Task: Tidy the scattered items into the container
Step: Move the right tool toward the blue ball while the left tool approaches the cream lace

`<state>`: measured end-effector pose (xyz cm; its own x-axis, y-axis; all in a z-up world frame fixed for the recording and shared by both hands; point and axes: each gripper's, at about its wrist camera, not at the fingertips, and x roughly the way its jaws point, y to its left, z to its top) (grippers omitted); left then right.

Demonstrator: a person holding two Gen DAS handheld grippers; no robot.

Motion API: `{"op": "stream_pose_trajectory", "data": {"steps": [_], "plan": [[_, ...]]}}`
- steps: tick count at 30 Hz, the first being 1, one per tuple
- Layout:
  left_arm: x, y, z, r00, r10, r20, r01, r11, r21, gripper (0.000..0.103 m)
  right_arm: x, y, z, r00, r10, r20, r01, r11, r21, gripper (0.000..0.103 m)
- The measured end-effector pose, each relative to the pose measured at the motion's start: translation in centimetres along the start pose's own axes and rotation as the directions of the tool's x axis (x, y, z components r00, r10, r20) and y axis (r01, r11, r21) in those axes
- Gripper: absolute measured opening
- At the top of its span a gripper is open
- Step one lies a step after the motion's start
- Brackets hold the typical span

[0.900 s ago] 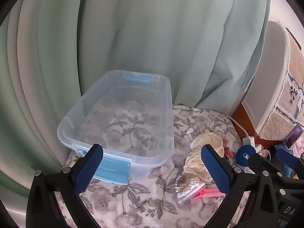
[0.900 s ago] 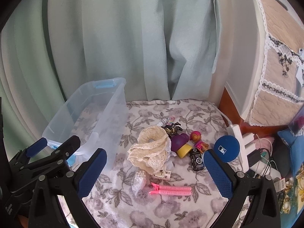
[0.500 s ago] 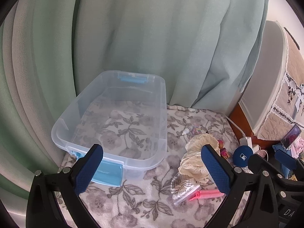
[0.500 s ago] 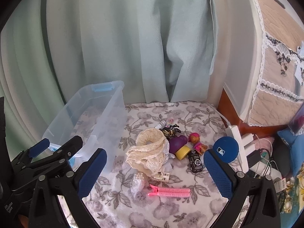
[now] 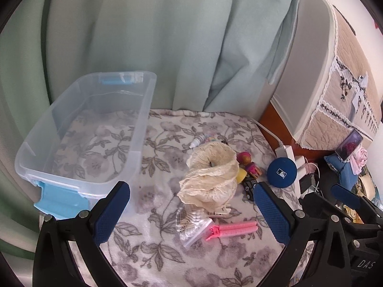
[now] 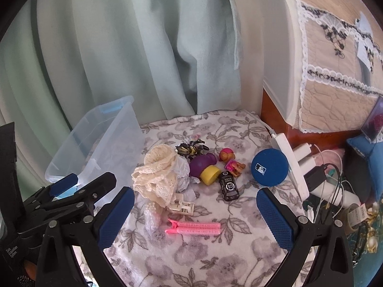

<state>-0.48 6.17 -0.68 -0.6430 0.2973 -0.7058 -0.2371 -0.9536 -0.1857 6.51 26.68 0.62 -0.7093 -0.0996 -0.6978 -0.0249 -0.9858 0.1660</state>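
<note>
A: So, jaw status, both units?

B: Right gripper (image 6: 195,217): jaws wide, nothing held. Left gripper (image 5: 191,212): same, wide and empty. Both hover above the floral cloth (image 6: 215,258), no contact.

A: Nearest item vs. jaws?

B: Ref. landmark = pink hair roller (image 6: 194,228). It lies just ahead of the right gripper, roughly centred betw. the pads, long axis running side to side, i.e. along the line from pad to pad. As I judge it, closing as-is would pinch it end to end; a wrist turn is prob. needed to grip across its width.

A: Which unit is closer?

B: Both frame it; in the left wrist view it sits toward the right pad, so right unit looks better placed.

A: Rest of the pile?

B: Beyond the roller: cream lace fabric (image 6: 156,177), toy car (image 6: 229,186), blue disc (image 6: 269,168). Clear container (image 5: 88,129) sits left of the roller, beyond the lace, empty.
</note>
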Motion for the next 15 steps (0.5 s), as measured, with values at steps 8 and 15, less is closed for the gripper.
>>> {"op": "stream_pose_trajectory", "data": {"steps": [8, 15], "plan": [[3.6, -1.8, -1.1, 0.997, -0.014, -0.082, 0.017, 0.999, 0.043, 0.103, 2.5, -3.0, -1.5, 0.998, -0.001, -0.065, 0.006, 0.998, 0.067, 0.103], [6.1, -2.4, -0.7, 0.993, 0.008, -0.12, -0.002, 0.999, 0.047, 0.103, 5.1, -4.7, -1.8, 0.995, 0.008, -0.1, 0.003, 0.995, 0.104, 0.103]]}}
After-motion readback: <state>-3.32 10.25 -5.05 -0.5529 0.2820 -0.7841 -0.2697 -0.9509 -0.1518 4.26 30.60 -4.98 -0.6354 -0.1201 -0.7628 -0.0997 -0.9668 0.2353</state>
